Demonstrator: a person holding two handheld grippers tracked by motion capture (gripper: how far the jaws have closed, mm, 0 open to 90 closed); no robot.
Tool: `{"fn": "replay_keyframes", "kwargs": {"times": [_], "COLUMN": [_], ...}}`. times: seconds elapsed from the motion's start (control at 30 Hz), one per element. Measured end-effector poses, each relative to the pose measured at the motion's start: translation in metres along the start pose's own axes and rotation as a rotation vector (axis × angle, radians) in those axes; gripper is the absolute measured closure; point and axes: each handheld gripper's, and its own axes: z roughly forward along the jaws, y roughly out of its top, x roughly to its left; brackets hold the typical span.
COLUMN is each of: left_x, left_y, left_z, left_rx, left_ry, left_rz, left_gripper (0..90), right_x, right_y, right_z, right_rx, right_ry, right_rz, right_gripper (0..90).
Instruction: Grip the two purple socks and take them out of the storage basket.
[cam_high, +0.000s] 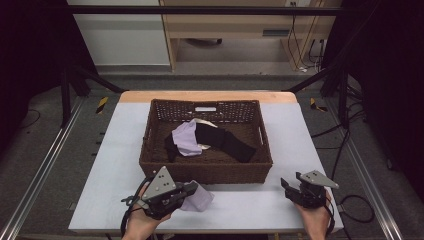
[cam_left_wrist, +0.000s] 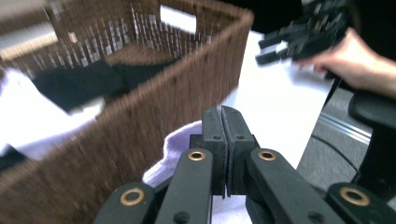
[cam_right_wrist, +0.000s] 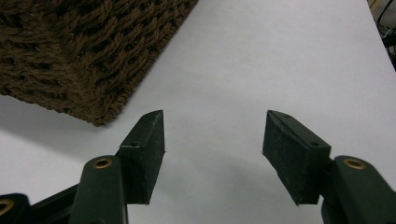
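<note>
A brown wicker basket (cam_high: 205, 172) stands mid-table and holds a lavender cloth (cam_high: 186, 139) and a black garment (cam_high: 227, 142). In front of its near wall, my left gripper (cam_high: 192, 189) is low over the table, jaws pressed together. A second lavender cloth (cam_high: 201, 198) hangs from its tip onto the tabletop. In the left gripper view the shut jaws (cam_left_wrist: 223, 112) have that cloth (cam_left_wrist: 175, 149) bunched under them beside the basket wall (cam_left_wrist: 140, 121). My right gripper (cam_high: 286, 186) rests at the front right, open and holding nothing (cam_right_wrist: 212, 135).
The white tabletop (cam_high: 250, 205) has free room in front of the basket and to its right. The basket corner (cam_right_wrist: 70, 56) lies left of the right jaws. The other hand and gripper (cam_left_wrist: 303, 37) appear far off. Metal rails and cables flank the table.
</note>
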Motion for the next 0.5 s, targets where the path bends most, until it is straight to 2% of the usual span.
{"fn": "replay_keyframes", "kwargs": {"times": [0.03,0.07,0.1,0.2,0.23,0.4,0.43,0.47,0.5], "left_x": [0.0,0.003,0.003,0.01,0.01,0.014,0.014,0.014,0.015], "left_y": [0.0,-0.01,-0.01,-0.024,-0.024,-0.04,-0.041,-0.042,-0.042], "left_z": [0.0,0.011,0.011,0.031,0.031,0.052,0.054,0.056,0.055], "left_rx": [0.0,0.039,0.039,0.095,0.095,0.159,0.163,0.169,0.164], "left_ry": [0.0,-0.008,-0.008,0.019,0.019,0.049,0.053,0.076,0.073], "left_rz": [0.0,-0.022,-0.022,-0.038,-0.038,-0.048,-0.051,-0.05,-0.054], "left_gripper": [88.1,88.1,88.1,88.1,88.1,87.5,86.4,78.5,76.2], "right_x": [0.0,0.001,0.001,0.0,0.0,0.0,0.001,0.001,0.001], "right_y": [0.0,0.0,0.0,0.0,0.0,-0.001,-0.001,-0.001,-0.001], "right_z": [0.0,0.0,0.0,0.0,0.0,0.001,0.001,0.002,0.002], "right_rx": [0.002,0.004,0.004,0.003,0.003,0.007,0.008,0.01,0.011], "right_ry": [0.0,0.001,0.001,0.001,0.001,0.003,0.005,0.006,0.006], "right_rz": [0.001,0.005,0.005,0.005,0.005,0.0,0.002,0.002,0.002], "right_gripper": [38.9,38.9,38.9,38.9,38.9,38.9,38.9,38.9,38.9]}}
